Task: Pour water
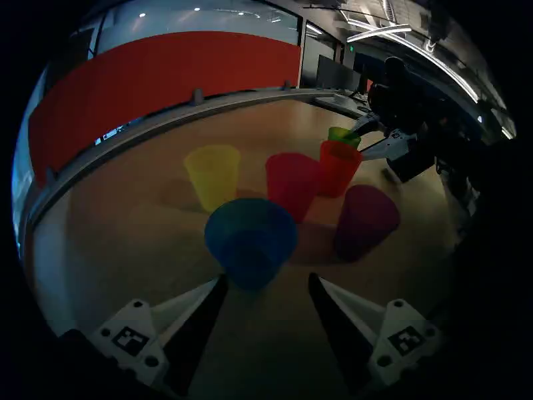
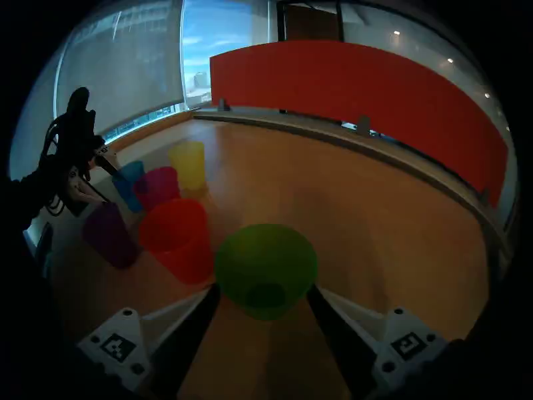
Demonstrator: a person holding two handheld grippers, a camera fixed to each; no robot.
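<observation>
Blue cup (image 1: 250, 243) is standing between the fingers of my left gripper (image 1: 268, 279), which are spreading wide, a gap showing beside the right finger. Green cup (image 2: 266, 270) is sitting between the fingers of my right gripper (image 2: 261, 288); they are flanking it closely, but I cannot tell whether they are pressing on it. Yellow cup (image 1: 213, 175), red cup (image 1: 293, 183), orange cup (image 1: 338, 167) and purple cup (image 1: 366, 220) are standing clustered on the wooden surface (image 1: 133, 220) beyond the blue one.
</observation>
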